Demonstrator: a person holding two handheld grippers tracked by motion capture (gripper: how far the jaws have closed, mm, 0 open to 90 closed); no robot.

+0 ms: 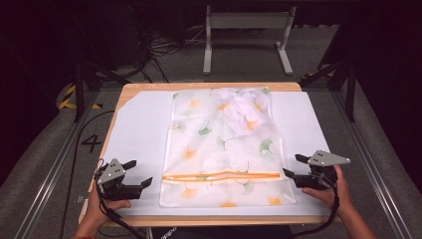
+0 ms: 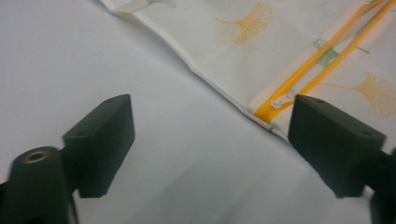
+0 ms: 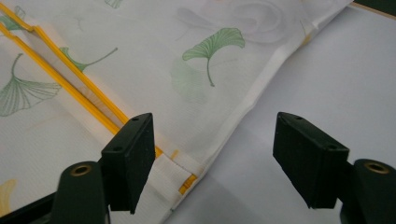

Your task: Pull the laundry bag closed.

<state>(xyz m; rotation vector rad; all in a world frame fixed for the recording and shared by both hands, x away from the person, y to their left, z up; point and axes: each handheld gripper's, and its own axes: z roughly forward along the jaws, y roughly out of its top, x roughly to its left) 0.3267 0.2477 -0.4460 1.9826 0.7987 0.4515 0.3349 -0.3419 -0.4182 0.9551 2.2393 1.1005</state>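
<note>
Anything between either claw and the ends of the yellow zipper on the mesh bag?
Nothing visible. The left claw sits open beside the mesh bag, bare white sheet up to the zipper end. The right claw is open at the bag's other edge, unobstructed.

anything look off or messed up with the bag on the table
Mostly tidy. The mesh laundry bag lies flat on the white sheet, but a crumpled white cloth bunches inside its far right corner, leaving a lump. Its orange zipper runs straight and looks shut. Both grippers are open beside it.
</note>
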